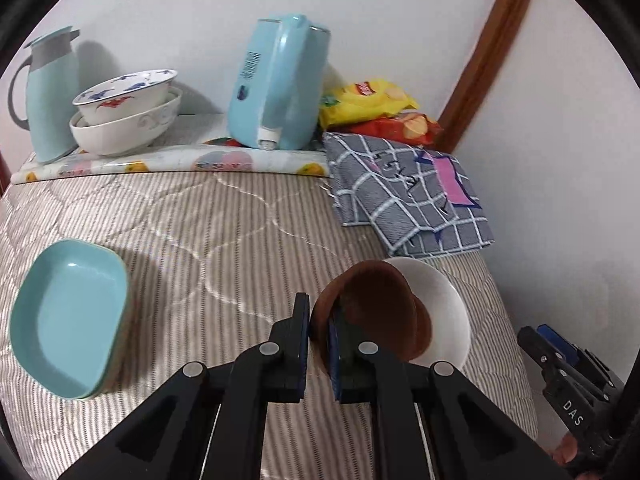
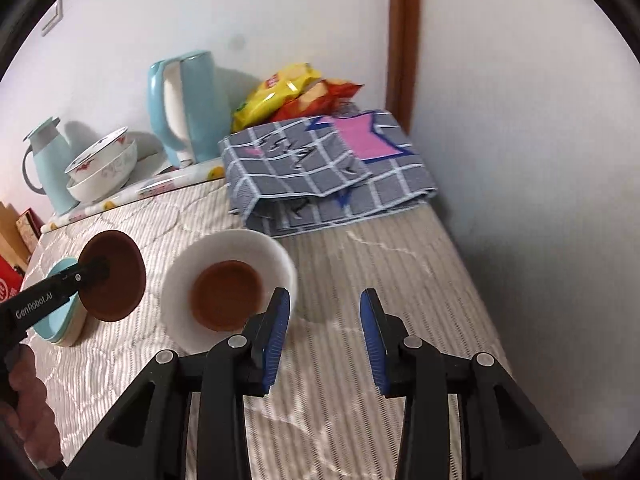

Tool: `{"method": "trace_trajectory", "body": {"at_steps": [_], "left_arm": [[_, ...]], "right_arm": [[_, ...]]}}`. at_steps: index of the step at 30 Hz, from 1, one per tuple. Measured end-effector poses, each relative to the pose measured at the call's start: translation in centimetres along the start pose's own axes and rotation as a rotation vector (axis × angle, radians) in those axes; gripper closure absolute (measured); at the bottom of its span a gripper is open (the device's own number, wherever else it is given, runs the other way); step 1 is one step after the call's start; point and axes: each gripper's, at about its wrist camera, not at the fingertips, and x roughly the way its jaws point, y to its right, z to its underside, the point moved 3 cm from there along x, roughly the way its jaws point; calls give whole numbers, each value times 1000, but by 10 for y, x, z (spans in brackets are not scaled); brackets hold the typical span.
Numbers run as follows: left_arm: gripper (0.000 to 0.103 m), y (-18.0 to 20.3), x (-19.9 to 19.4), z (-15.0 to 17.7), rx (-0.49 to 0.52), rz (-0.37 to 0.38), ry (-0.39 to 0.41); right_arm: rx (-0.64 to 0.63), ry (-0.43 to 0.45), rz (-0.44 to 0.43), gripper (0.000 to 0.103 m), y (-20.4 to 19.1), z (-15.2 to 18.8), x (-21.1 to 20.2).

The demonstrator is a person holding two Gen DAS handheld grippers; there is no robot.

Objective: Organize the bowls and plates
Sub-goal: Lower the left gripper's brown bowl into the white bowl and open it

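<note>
Striped quilted bed (image 2: 360, 264) carries everything.

Teal square plates (image 1: 68, 320), stacked, near left.

White bowl (image 2: 256, 242), near centre-right, brown saucer (image 2: 226, 294) lying inside.

Left tool (image 1: 319, 334) clamped on rim of second brown saucer (image 1: 372, 300), tilted on edge, held above bed between white bowl and teal stack.

Right tool (image 2: 325, 336) wide open, empty, just right of white bowl.

Likely destination: either stack; left tool nearer both.

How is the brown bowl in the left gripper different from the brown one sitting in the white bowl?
The held brown bowl is lifted and tipped on its side, rim pinched by the left gripper; the other brown bowl sits upright, untouched, nested in the white bowl. The held one hangs beside the white bowl. Both look alike in colour and shape.
</note>
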Motion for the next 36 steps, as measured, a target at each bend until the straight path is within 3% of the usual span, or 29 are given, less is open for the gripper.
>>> {"method": "trace_trajectory", "body": {"at_steps": [15, 36], "left_arm": [[94, 49, 30, -1, 77, 7, -39], [94, 54, 75, 6, 76, 13, -138]], "right_arm": [[105, -7, 8, 66, 58, 29, -6], [165, -42, -7, 66, 73, 52, 6]]}}
